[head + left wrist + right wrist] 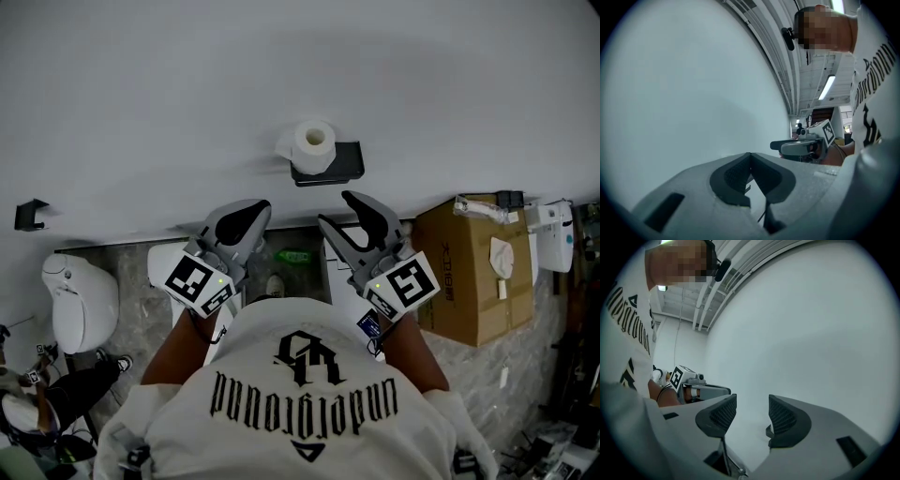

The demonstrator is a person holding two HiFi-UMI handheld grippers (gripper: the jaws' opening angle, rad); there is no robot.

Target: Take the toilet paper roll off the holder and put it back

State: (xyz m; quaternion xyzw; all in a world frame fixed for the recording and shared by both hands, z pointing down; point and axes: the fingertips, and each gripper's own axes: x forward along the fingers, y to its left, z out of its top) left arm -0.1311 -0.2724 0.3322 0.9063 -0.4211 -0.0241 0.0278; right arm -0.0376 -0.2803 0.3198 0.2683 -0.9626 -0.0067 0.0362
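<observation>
okay, we're standing off from the wall with both grippers pointing level at it. the toilet paper roll sits on the black holder, at the holder's left end, with its core hole showing in the head view, well apart from both grippers. our left gripper has its pads pressed together on nothing, with only bare wall past them. our right gripper has its jaws apart with an empty gap between the pads, and it's the nearer one to the roll. we judge this roll light and soft: it'll squash under a hard pinch, and loose sheets can unwind or tear. the best hold, we reckon, is across the outer wraps with a gentle squeeze, then sliding it off the holder's free end, which we can't make out from here.
</observation>
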